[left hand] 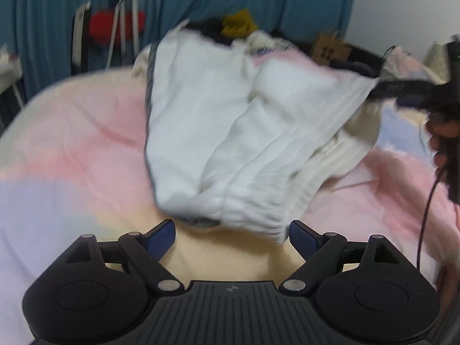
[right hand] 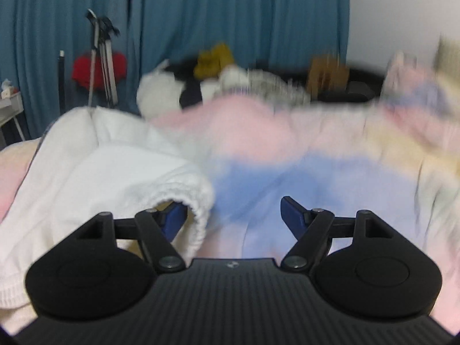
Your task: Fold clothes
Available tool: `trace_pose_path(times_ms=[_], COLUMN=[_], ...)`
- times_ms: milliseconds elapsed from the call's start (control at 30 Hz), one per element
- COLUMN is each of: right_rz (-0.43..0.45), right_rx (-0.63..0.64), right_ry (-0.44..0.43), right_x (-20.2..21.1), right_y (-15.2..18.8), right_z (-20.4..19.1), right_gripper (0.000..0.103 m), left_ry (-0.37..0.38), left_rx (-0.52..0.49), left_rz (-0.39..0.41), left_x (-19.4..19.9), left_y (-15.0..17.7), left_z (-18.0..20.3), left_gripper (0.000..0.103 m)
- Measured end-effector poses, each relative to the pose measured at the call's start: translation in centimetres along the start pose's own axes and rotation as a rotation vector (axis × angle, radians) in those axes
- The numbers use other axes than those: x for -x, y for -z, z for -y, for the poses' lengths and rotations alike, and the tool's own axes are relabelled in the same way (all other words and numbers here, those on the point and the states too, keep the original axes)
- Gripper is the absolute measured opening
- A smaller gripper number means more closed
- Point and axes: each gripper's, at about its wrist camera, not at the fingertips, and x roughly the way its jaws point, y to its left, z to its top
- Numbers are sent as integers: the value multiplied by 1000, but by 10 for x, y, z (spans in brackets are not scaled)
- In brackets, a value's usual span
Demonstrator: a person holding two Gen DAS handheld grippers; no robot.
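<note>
Both hand-held grippers (left (left hand: 231, 234), right (right hand: 233, 215)) gape wide near seemingly white shorts (left hand: 224, 143).

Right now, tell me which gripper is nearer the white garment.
Right. The right gripper has one finger under the white garment's elastic edge; the left gripper hangs open just short of its hem.

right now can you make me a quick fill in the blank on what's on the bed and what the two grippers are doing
1. The white garment lies on a bedspread of pink, yellow and ____ patches.
2. The jaws of the left gripper stand ____.
3. The right gripper holds ____ between its jaws.
4. Behind the bed hangs a ____ curtain.

Missing words: blue; open; nothing; blue
</note>
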Motion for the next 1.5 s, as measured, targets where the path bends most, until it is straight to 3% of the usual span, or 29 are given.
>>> trace_pose_path(times_ms=[167, 300, 400, 467, 567, 667, 800, 933, 1033, 1167, 1267, 1333, 1367, 1433, 1500], right_rz=[-16, 29, -24, -86, -124, -49, 65, -65, -133, -74, -4, 11, 4, -37, -44], right_rx=[-89, 26, 66, 29, -47, -72, -93, -110, -133, -149, -115, -108, -109, -118, -133], right_ry=[-52, -30, 19, 34, 23, -18, -96, -104, -77, -85, -72, -66, -62, -62, -67], right_x=[6, 12, 0, -9, -17, -4, 15, -3, -17, -5, 8, 10, 9, 2, 3], right_y=[2, 7, 9, 11, 13, 8, -1, 3, 9, 5, 2, 2, 3, 9, 15], right_z=[5, -10, -11, -3, 10, 9, 6, 8, 11, 6, -3, -5, -6, -8, -11], right_gripper=[74, 74, 73, 73, 73, 71, 59, 22, 14, 12, 12, 12, 12, 12, 11], left_ry=[-34, -104, -190, -236, -242, -227, -199, -185, -211, -243, -253, -248, -242, -215, -215], left_rx=[4, 121, 176, 191, 205, 170, 137, 106, 96, 165, 189, 209, 221, 234, 238], left_rz=[75, 97, 120, 142, 131, 101, 55, 50, 70, 74, 115, 135, 142, 145, 162], left_x=[8, 10, 22, 29, 32, 31, 20, 15, 10, 0, 5, 10, 11, 13, 17], left_y=[-2, -4, -6, -8, -6, -1, 6, 9, 3, -4, -10, -14, -16, -18, -22], left_z=[-3, -20, -29, -31, -32, -22, -12, -4, -2, -11, -14, -17, -19, -23, -23], left_gripper=[89, 89, 89, 89, 91, 91, 91, 91, 91, 90, 77, 56, 51, 26, 23])
